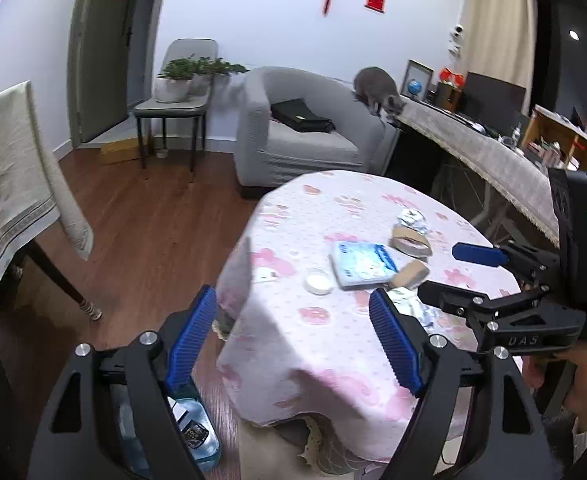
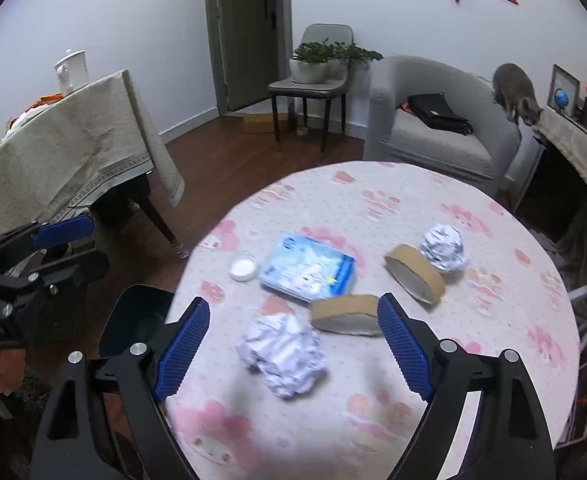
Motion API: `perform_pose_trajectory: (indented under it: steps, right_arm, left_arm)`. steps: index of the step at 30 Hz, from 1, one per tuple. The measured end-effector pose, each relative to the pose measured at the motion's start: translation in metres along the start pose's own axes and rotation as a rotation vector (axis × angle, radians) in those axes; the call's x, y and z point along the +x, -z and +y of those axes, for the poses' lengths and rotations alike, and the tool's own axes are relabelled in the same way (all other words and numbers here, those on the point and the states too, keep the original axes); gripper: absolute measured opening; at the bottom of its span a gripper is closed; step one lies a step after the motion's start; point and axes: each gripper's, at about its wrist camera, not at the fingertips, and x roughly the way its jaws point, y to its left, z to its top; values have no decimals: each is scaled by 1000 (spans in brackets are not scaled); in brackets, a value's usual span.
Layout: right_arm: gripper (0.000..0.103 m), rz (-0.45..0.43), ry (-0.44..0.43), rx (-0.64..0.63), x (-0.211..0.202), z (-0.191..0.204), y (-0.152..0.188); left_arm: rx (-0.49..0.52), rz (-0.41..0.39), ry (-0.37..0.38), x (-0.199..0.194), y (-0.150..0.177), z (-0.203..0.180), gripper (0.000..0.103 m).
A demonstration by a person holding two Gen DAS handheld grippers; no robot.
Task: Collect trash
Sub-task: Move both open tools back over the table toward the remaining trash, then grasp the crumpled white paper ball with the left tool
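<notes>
Trash lies on a round table with a pink patterned cloth [image 2: 373, 200]. A crumpled white paper ball [image 2: 283, 354] sits between the open fingers of my right gripper [image 2: 289, 344], which hovers above it. Behind it lie a brown tape roll [image 2: 345, 314], a second tape roll [image 2: 415, 274], another paper ball [image 2: 443, 246], a blue tissue pack [image 2: 307, 268] and a small white lid [image 2: 243, 266]. My left gripper [image 1: 293, 336] is open and empty over the table's left edge; the tissue pack [image 1: 363, 264] and lid [image 1: 318, 281] lie ahead of it.
A black bin [image 2: 137, 320] stands on the floor left of the table. A water bottle [image 1: 193, 428] lies below the left gripper. A cloth-covered table [image 2: 65, 152] is at left, a grey armchair [image 2: 433, 120] and a cat [image 2: 517, 92] behind.
</notes>
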Motion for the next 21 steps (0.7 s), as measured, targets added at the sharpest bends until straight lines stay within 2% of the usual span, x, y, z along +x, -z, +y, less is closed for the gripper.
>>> perform_pose_trajectory:
  steps: [10,21]
  right_arm:
    - [90,3,39,38,-8,-31,12]
    - [93,14,87,96,-17,-68,27]
  left_arm:
    - [81,13,59,17,3,-41,88]
    - [185,68,139,43,13,-85,90]
